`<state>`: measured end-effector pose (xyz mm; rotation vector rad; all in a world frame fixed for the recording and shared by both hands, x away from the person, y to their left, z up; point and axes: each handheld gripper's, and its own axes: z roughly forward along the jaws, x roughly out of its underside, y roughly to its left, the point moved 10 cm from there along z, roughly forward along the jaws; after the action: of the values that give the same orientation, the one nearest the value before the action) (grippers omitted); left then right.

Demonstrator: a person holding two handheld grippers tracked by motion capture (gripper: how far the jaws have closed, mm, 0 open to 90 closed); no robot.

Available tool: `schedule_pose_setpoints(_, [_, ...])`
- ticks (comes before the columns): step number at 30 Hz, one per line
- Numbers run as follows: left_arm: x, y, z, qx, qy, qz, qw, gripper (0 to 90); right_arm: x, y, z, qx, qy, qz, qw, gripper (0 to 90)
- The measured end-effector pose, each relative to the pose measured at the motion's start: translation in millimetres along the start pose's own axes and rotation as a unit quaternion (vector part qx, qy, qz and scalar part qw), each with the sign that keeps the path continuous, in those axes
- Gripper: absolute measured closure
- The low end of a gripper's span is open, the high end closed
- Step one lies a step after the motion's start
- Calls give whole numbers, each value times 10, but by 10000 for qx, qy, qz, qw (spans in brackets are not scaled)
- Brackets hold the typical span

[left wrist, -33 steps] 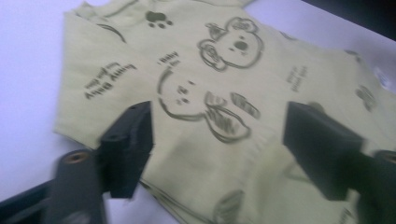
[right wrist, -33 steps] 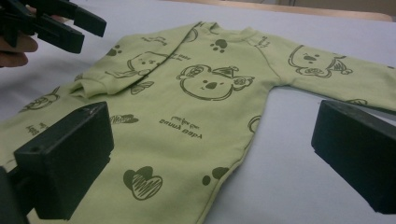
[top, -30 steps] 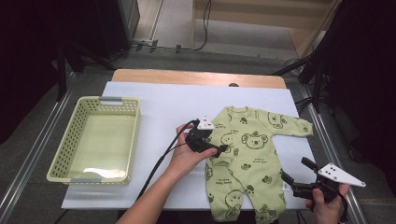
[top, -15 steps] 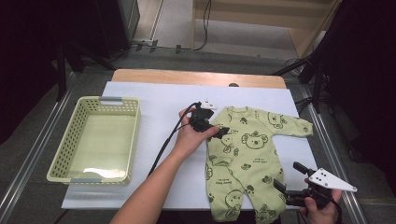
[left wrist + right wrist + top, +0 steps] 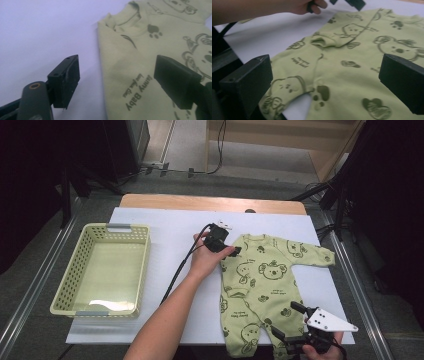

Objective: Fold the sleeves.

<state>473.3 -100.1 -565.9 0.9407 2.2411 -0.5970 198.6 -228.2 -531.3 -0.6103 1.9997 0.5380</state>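
High view: a pale green baby romper printed with dark green bears and paw marks [image 5: 262,285] lies flat on the white sheet covering the table [image 5: 165,227], right of centre in the frame. One sleeve stretches toward the right edge of the sheet; the other is folded in over the chest. The legs run down to the bottom edge of the picture. The left gripper [image 5: 235,251] sits just above centre, at the romper's collar and left shoulder, held by a hand [image 5: 207,260] whose bare forearm comes up from the bottom. A black cable trails from it down and left. The right gripper [image 5: 290,322], with its grey three-cornered plate, is at the lower right beside the romper's legs, its jaws standing apart. A light green perforated plastic basket [image 5: 102,270] stands at the left of the sheet, well apart from the romper.

Left gripper view: the jaws have just been closing a little, yet they are spread wide and released. The romper's folded left edge [image 5: 117,67] lies between them without either pad pressing on it; the left jaw is over bare white sheet, the right jaw over the printed cloth. The collar sits at the upper middle.

Right gripper view: both black jaws stand far apart, released, gripping nothing. The romper [image 5: 342,62] spreads beyond them, with the folded-in sleeve cuff at upper centre. The other hand [image 5: 304,6] is at the top.
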Motion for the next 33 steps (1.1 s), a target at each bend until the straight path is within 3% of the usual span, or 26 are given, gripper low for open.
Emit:
schedule_pose_setpoints(5, [79, 24, 95, -155, 205, 16, 9997, 355, 79, 232, 130, -241, 247, -76, 9994, 0])
schedule_pose_setpoints(9, [77, 10, 106, -76, 111, -24, 9999, 489, 124, 386, 238, -365, 396, -136, 9985, 0])
schedule_pose_setpoints(11, [77, 25, 106, -190, 96, -8, 9998, 544, 137, 461, 294, -375, 419, -182, 9983, 48])
schedule_pose_setpoints(13, [84, 31, 101, -151, 95, -50, 9998, 604, 158, 536, 358, -425, 477, -197, 9978, 59])
schedule_pose_setpoints(16, [94, 6, 106, 0, 91, -66, 9999, 714, 183, 646, 447, -566, 560, 41, 9968, 145])
schedule_pose_setpoints(18, [97, -14, 111, 11, 97, -26, 9999, 770, 196, 750, 504, -853, 596, 128, 9945, 202])
schedule_pose_setpoints(22, [87, -30, 103, -45, 97, 85, 9999, 858, 232, 841, 648, -754, 772, -73, 9941, 345])
schedule_pose_setpoints(24, [81, -24, 104, -39, 76, 46, 10000, 868, 249, 868, 724, -733, 853, 2, 9937, 407])
schedule_pose_setpoints(26, [77, 8, 90, -23, 72, 21, 10000, 875, 251, 931, 781, -898, 865, 0, 9922, 421])
schedule_pose_setpoints(29, [69, 73, 68, 4, 37, -130, 9999, 878, 243, 938, 869, -691, 912, -126, 9934, 427])
schedule_pose_setpoints(33, [60, 131, 46, -98, 14, -144, 9998, 878, 259, 920, 959, -470, 1037, -94, 9935, 470])
